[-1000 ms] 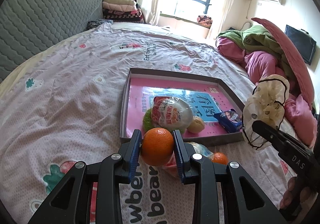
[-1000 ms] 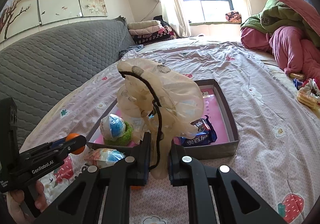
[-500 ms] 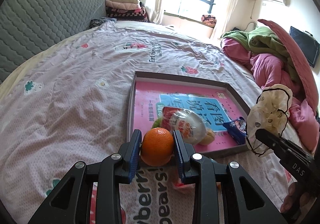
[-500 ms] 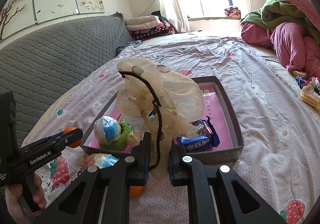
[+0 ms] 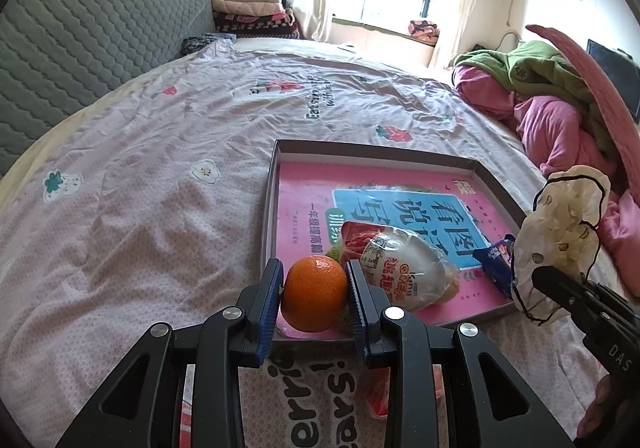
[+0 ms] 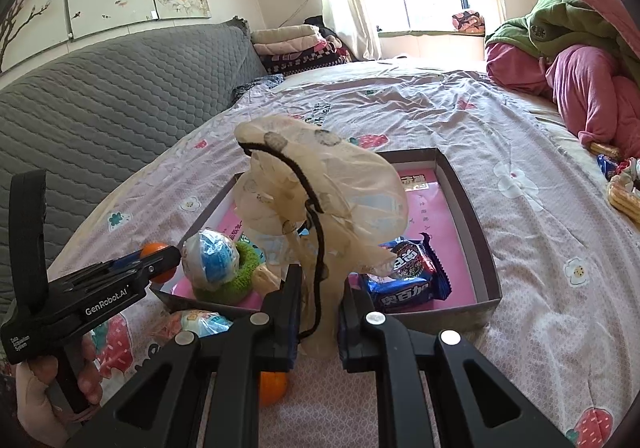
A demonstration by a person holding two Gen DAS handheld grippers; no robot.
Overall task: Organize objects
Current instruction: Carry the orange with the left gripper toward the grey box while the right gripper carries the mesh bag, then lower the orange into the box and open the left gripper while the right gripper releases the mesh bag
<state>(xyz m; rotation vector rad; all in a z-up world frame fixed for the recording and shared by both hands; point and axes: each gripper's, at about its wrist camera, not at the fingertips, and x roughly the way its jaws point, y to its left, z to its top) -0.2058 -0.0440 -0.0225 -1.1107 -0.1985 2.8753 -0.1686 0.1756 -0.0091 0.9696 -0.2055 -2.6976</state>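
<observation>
The bed's pink strawberry-print quilt (image 5: 152,216) carries a shallow grey box tray (image 5: 496,184) lined with a pink booklet. Already inside, at the tray's 6 o'clock end: a plastic-wrapped toy egg (image 5: 404,272) on a green knitted ring (image 6: 244,268), and a blue snack packet (image 6: 408,280) toward 5 o'clock. The right gripper (image 6: 318,312) is clamped on a crumpled beige hair net (image 6: 320,192), held just short of the near wall. The left gripper (image 5: 314,298) pinches a mandarin (image 5: 314,298) above the tray's near left corner. My reading: roughly halfway. Outside remain a wrapped snack (image 6: 200,322), a second mandarin (image 6: 272,388), plus snacks at 3 o'clock (image 6: 622,196)
</observation>
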